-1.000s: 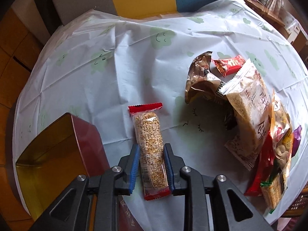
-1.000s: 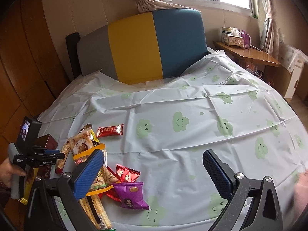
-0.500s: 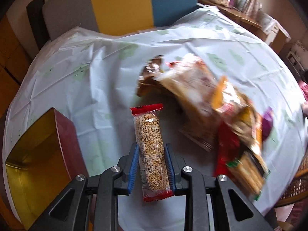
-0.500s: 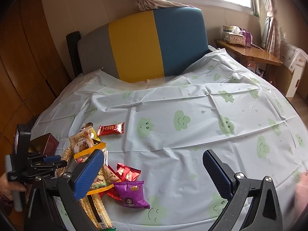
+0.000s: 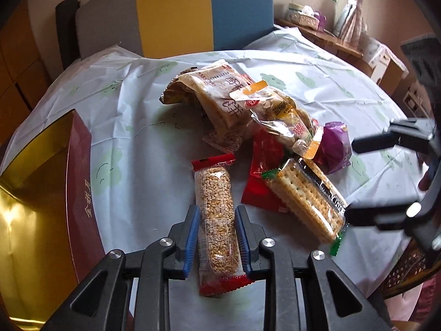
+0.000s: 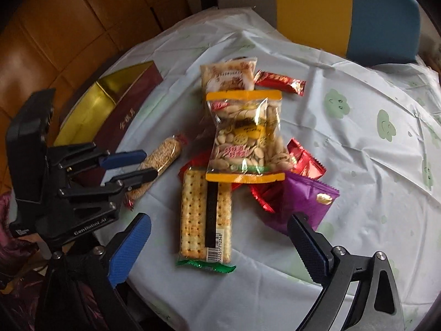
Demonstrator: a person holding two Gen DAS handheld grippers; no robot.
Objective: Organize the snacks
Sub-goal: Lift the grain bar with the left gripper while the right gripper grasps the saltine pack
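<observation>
Two tongs work: the left gripper point(image 5: 216, 244) is clamped on the grain bar point(image 5: 217, 220), carried above the table's left edge beside the box point(image 5: 80, 171); next, lower it in. Right gripper point(image 6: 217, 245), jaws apart and just closing slightly, brackets the cracker pack point(image 6: 205, 215)

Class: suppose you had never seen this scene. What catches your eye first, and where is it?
A jumbled heap of bright snack packets lies mid-table on the pale cloud-print cloth. Left of it sits an open maroon box with a gold lining. Nearby, the left gripper clamps a long clear-wrapped puffed-grain bar.
</observation>
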